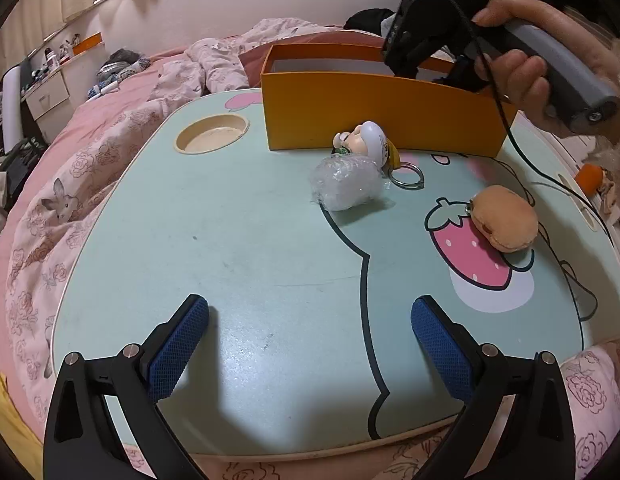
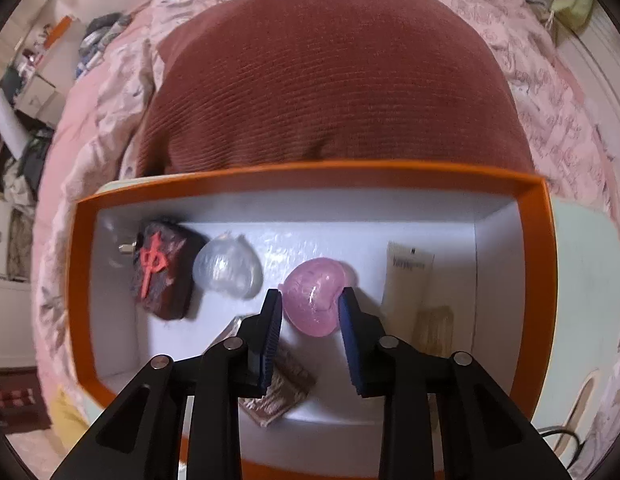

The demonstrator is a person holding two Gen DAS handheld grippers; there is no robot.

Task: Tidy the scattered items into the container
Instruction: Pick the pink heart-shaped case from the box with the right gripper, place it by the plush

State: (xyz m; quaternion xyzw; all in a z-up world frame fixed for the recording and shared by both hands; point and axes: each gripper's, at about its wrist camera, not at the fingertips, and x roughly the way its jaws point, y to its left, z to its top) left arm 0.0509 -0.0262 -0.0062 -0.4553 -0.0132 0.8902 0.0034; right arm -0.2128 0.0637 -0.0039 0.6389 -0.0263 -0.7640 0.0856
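Note:
My right gripper point(image 2: 311, 295) hangs over the orange box point(image 2: 310, 174), shut on a pink squishy toy point(image 2: 310, 316) that its pads touch on both sides. Lying in the box are a dark mahjong-tile plush point(image 2: 162, 272), a clear squishy ball point(image 2: 228, 266), a cream tube point(image 2: 406, 280) and a brown packet point(image 2: 278, 392). On the table in front of the box point(image 1: 382, 116) remain a figure keychain point(image 1: 370, 142), a clear wrapped ball point(image 1: 346, 186) and a macaron plush point(image 1: 504, 218). My left gripper point(image 1: 310, 306) is open above the near table, empty.
The mint lap table point(image 1: 230, 240) stands on a pink bed and has a round cup recess point(image 1: 212, 134) at its far left. A hand point(image 1: 526, 76) holds the right gripper's handle over the box; its cable trails across the table's right side. A rust cushion point(image 2: 330, 80) lies behind the box.

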